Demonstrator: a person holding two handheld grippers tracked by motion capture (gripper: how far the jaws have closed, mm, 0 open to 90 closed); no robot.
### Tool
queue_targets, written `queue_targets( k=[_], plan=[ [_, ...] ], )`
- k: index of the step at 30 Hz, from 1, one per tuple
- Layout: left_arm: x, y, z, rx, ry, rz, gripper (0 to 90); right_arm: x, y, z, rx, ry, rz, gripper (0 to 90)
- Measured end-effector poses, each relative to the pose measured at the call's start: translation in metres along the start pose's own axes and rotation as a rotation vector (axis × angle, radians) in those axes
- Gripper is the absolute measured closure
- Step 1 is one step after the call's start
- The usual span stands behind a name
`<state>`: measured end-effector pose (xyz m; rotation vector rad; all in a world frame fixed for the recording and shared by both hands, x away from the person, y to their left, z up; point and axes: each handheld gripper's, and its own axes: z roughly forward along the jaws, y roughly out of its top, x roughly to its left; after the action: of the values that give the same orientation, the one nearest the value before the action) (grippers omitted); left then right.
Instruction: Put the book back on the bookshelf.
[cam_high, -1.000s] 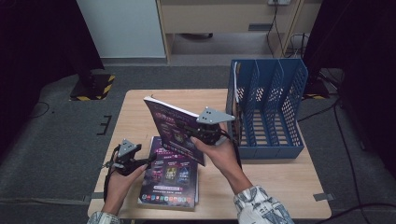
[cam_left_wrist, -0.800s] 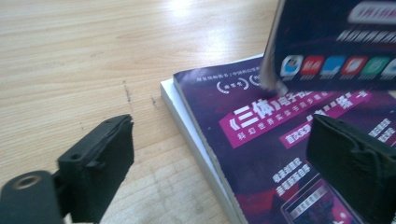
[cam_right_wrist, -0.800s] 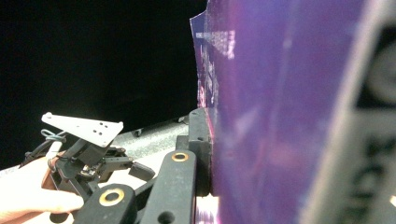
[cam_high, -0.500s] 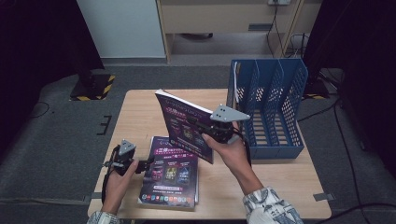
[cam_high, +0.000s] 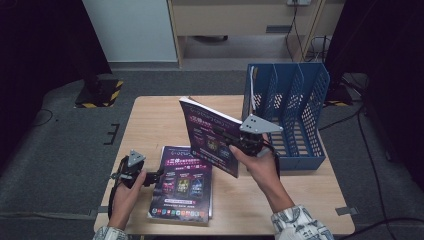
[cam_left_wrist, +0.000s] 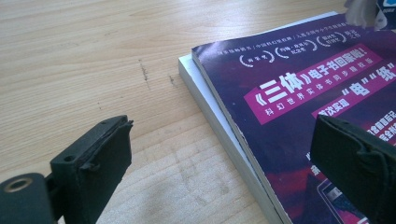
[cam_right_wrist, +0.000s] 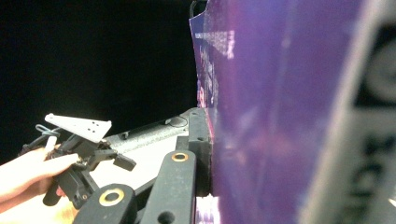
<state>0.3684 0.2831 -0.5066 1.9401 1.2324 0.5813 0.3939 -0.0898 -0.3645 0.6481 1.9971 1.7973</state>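
Note:
My right gripper (cam_high: 227, 140) is shut on the lower edge of a purple-covered book (cam_high: 207, 132) and holds it tilted upright above the table, left of the blue file rack (cam_high: 295, 115). In the right gripper view one black jaw presses the cover (cam_right_wrist: 280, 116), and the other is hidden behind it. A second purple book (cam_high: 182, 187) lies flat on a white one (cam_left_wrist: 205, 102) near the front edge. My left gripper (cam_high: 152, 176) rests at that stack's left edge. Its jaws have just been opening and stand wide (cam_left_wrist: 224, 135), astride the stack's corner without touching it.
The wooden table (cam_high: 150, 120) has bare room at its left and back. The rack stands at the right with several upright slots, a thin white sheet in the leftmost. Dark floor surrounds the table, and cabinets stand behind it.
My right gripper has carried the purple book to the right, toward the rack, and slightly up. The left gripper has kept its place and its jaws have opened off the stack's edge.

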Motion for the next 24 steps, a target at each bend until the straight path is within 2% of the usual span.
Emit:
queue_targets(
  k=[5,24],
  plan=[
    [0.000,0.000,0.001,0.001,0.000,0.006,5.0,-0.005,-0.003,-0.011,0.002,-0.010,0.004,82.8],
    [-0.003,0.000,0.001,0.007,-0.011,0.020,5.2,-0.015,-0.007,-0.031,0.005,-0.034,0.019,82.8]
  ],
)
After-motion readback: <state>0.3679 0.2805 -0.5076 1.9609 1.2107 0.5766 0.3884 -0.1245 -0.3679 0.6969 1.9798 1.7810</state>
